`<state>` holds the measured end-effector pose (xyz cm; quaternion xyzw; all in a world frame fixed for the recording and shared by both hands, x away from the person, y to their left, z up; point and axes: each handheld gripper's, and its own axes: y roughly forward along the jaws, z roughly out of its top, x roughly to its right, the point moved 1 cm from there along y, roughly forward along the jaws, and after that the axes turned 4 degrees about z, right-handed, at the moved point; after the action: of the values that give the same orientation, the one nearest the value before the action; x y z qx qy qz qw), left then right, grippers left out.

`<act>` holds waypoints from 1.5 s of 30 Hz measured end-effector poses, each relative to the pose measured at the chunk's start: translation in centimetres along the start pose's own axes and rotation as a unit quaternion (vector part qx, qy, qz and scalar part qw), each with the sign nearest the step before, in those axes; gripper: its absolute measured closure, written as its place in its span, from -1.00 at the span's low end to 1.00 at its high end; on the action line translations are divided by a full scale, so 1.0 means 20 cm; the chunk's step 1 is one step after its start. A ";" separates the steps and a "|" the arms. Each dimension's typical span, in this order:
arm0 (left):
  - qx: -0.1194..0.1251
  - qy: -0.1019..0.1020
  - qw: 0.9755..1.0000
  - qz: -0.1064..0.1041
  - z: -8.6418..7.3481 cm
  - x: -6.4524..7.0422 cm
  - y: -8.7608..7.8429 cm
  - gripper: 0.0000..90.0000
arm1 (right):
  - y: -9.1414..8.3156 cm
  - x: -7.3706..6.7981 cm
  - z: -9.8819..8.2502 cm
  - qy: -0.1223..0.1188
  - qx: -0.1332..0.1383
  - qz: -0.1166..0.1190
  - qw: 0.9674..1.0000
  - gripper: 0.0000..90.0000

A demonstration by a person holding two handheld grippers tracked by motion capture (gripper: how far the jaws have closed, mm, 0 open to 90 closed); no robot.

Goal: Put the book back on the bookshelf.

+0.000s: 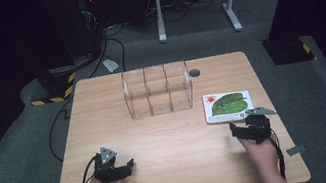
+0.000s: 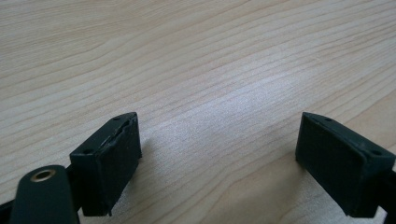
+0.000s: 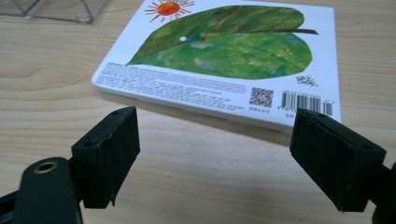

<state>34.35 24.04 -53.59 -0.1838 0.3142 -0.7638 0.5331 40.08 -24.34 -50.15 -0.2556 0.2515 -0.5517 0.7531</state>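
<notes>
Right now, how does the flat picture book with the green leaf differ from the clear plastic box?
The flat picture book with the green leaf lies low and opaque, printed in colour; the clear plastic box stands taller, see-through, split into three compartments. The book sits nearer the right hand-held gripper. Both rest on the wooden table.

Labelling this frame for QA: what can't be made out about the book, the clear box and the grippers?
- Book: small print, too fine in the right gripper view; its far edge is cut off by the top.
- Book underside: hidden, it lies flat on the table.
- Clear box: contents, if any, too faint in the high view.
- Right gripper: fingers too small and dark in the high view.
- Left gripper: likewise.
</notes>
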 end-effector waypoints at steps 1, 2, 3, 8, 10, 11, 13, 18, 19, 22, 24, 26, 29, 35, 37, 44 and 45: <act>0.000 0.000 1.000 0.000 0.00 0.00 0.00 -0.69 | 0.00 0.01 0.01 0.002 0.003 -0.002 1.000 -0.65; 0.000 0.000 1.000 0.000 0.00 0.00 0.00 -0.69 | 0.01 0.01 0.02 0.002 0.005 -0.005 1.000 -0.64; 0.000 0.000 1.000 0.000 0.00 0.00 0.00 -0.69 | 0.01 0.02 0.03 0.005 0.009 -0.005 1.000 -0.64; 0.000 0.000 1.000 0.000 0.00 0.00 0.00 -0.69 | 0.03 0.07 0.11 0.015 0.010 -0.007 1.000 -0.59; 0.000 0.000 1.000 0.000 0.00 0.00 0.00 -0.69 | 0.03 0.09 0.13 0.013 0.016 -0.008 1.000 -0.58; 0.000 0.000 1.000 0.000 0.00 0.00 0.00 -0.69 | 0.03 0.09 0.13 0.013 0.016 -0.008 1.000 -0.58; 0.000 0.000 1.000 0.000 0.00 0.00 0.00 -0.69 | 0.04 0.10 0.15 0.018 0.017 -0.009 1.000 -0.58; 0.000 0.000 1.000 0.000 0.00 0.00 0.00 -0.69 | 0.09 0.14 0.20 0.022 0.016 -0.021 0.999 -0.60; 0.000 0.000 1.000 0.000 0.00 0.00 0.00 -0.69 | 0.09 0.14 0.20 0.022 0.016 -0.021 0.999 -0.60; 0.000 0.000 1.000 0.000 0.00 0.00 0.00 -0.69 | 0.12 0.17 0.22 0.026 0.013 -0.029 0.999 -0.60; 0.000 0.000 1.000 0.000 0.00 0.00 0.00 -0.69 | 0.14 0.19 0.22 0.039 0.007 -0.028 0.999 -0.57; 0.000 0.000 1.000 0.000 0.00 0.00 0.00 -0.69 | 0.16 0.21 0.22 0.043 -0.001 -0.034 0.999 -0.56; 0.000 -0.001 1.000 0.001 0.00 0.00 0.00 -0.68 | 0.19 0.23 0.21 0.046 -0.009 -0.037 0.998 -0.56; 0.000 -0.003 1.000 0.001 0.00 0.00 0.00 -0.67 | 0.26 0.24 0.19 0.050 -0.026 -0.043 0.997 -0.52; 0.000 -0.003 1.000 0.002 0.00 0.00 0.00 -0.67 | 0.26 0.25 0.19 0.051 -0.025 -0.040 0.998 -0.51; 0.000 -0.001 1.000 0.003 0.00 0.00 -0.01 -0.66 | 0.27 0.25 0.18 0.056 -0.032 -0.035 0.997 -0.51; 0.001 -0.001 1.000 0.003 0.00 0.00 -0.01 -0.66 | 0.27 0.25 0.17 0.062 -0.032 -0.031 0.997 -0.51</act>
<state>34.24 24.11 -53.57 -0.1831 0.3134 -0.7623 0.5359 47.46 -27.45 -51.64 -0.2526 0.3071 -0.5814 0.7098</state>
